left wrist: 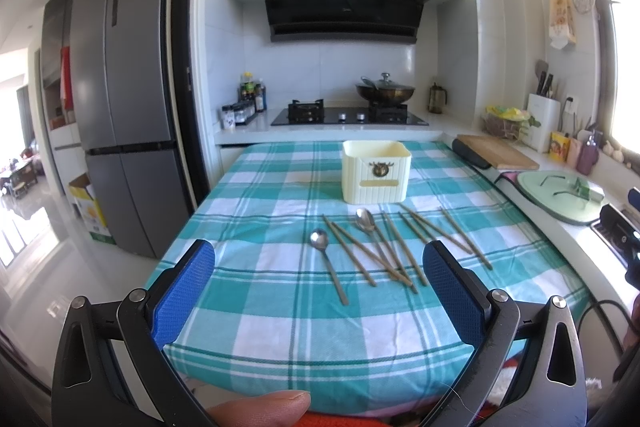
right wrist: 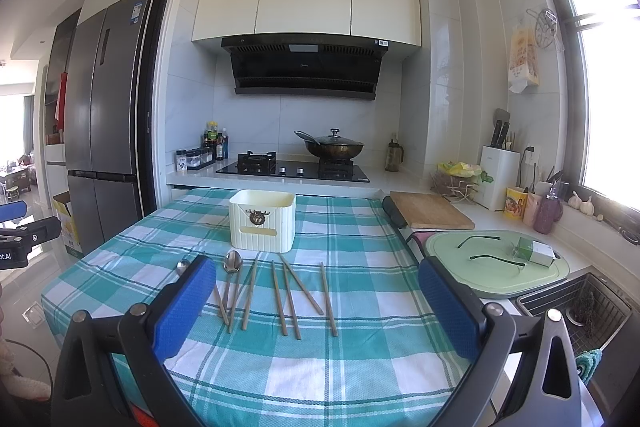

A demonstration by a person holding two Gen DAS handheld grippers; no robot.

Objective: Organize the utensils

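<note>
I stand in a kitchen at a table (left wrist: 280, 311) under a teal checked cloth, the stove (right wrist: 292, 169) on the counter beyond its far edge. My left gripper (left wrist: 318, 297) and right gripper (right wrist: 316, 311) both hang over the near edge, jaws wide apart and holding nothing. Past them, mid-table, lie the wooden chopsticks (right wrist: 290, 295) and two spoons (left wrist: 326, 263), and just behind these the cream holder box (left wrist: 376, 171) sits toward the far edge.

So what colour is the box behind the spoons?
Pale cream box, clearest in the left wrist view.
</note>
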